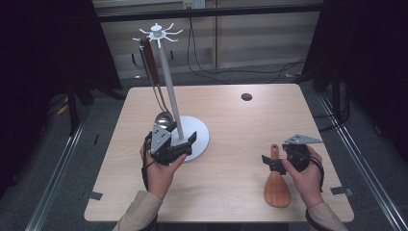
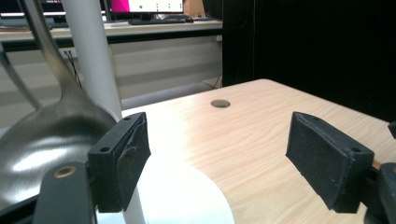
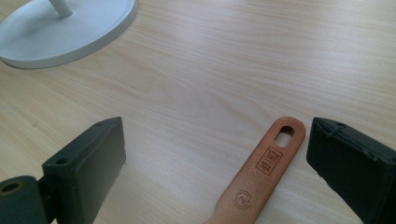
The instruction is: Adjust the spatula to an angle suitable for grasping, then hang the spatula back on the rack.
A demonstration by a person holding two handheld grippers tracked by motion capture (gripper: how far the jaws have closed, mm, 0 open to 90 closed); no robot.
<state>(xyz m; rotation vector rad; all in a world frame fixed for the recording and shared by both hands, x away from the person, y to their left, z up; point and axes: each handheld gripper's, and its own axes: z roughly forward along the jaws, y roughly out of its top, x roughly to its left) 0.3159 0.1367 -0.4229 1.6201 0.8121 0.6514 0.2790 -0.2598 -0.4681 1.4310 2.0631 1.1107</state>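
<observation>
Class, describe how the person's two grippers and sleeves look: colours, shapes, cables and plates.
Both sleeves are beige. The left gripper and right gripper are black, each with two blocky jaws faced with dark pads. Each carries a grey three-cornered plate on top. A black cable loops beside each hand.

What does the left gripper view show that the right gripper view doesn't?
The left gripper view shows a shiny metal ladle hanging close to the white pole, and a round hole in the table. The right gripper view shows a wooden spatula's handle lying flat between that tool's open jaws. Both share the stand's white base and the pale wooden table.
</observation>
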